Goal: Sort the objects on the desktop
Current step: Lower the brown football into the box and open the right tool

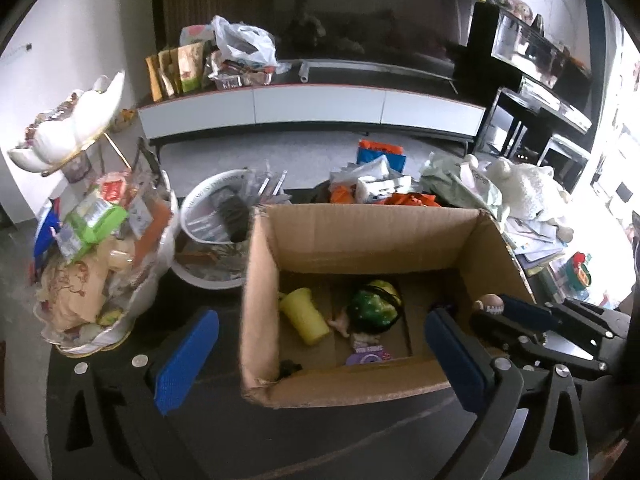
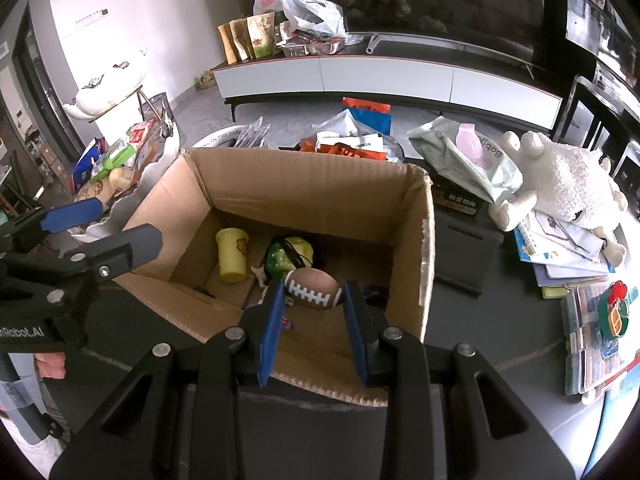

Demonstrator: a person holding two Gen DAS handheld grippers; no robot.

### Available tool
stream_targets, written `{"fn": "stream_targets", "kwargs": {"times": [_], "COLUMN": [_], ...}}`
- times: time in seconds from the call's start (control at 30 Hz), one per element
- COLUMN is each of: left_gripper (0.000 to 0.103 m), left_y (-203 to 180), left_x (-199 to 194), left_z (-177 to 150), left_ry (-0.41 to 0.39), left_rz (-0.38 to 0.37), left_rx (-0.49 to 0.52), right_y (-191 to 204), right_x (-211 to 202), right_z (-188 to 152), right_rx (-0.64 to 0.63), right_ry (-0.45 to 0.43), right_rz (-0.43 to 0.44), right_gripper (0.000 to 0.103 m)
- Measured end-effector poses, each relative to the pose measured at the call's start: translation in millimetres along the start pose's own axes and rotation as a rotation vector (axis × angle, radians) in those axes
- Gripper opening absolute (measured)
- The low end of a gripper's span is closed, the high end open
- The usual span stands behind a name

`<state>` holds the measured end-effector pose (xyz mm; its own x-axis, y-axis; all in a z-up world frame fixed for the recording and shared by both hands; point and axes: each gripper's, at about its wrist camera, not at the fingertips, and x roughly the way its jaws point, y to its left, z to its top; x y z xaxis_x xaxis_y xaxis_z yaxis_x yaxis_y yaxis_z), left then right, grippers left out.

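Note:
An open cardboard box [image 1: 360, 236] [image 2: 304, 184] stands on the dark table. Inside lie a yellow cup [image 1: 304, 316] [image 2: 232, 254], a green and yellow toy [image 1: 374, 306] [image 2: 288, 258] and small figures. My right gripper [image 2: 312, 294] is shut on a small brown toy football [image 2: 314, 282] and holds it over the box's near right part; the ball also shows in the left wrist view [image 1: 489, 303]. My left gripper [image 1: 320, 360] is open and empty, its fingers [image 1: 186, 360] straddling the box's near left corner.
A bowl heaped with snacks [image 1: 104, 248] and a white basin [image 1: 216, 220] stand left of the box. Packets [image 2: 352, 144], a wet-wipes pack [image 2: 464, 156], a white plush toy [image 2: 560, 176], books and plastic cases [image 2: 592, 320] lie behind and right.

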<state>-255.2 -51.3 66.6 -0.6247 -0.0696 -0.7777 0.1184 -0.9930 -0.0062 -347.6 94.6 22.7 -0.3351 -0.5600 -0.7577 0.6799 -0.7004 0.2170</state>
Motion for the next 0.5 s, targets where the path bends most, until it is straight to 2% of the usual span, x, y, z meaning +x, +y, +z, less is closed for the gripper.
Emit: {"fn": "stream_targets", "kwargs": {"times": [0.27,0.4,0.5], "left_gripper": [0.102,0.102,0.102], "left_y": [9,11,13], "left_x": [-4,-3,-5], "left_z": [-10,-11,-13], "left_ry": [0.017,0.036,0.038], "left_rz": [0.023,-0.001,0.011], "left_rx": [0.006,0.004,0.003], "right_y": [7,10,12], "right_x": [-4,-6,-6], "right_z": [1,3,4], "right_rx": [-0.013,-0.020,-0.024], "right_ry": [-0.011,-0.015,-0.015], "right_rz": [-0.010,-0.017,-0.018], "right_gripper": [0.028,0.028,0.028]}}
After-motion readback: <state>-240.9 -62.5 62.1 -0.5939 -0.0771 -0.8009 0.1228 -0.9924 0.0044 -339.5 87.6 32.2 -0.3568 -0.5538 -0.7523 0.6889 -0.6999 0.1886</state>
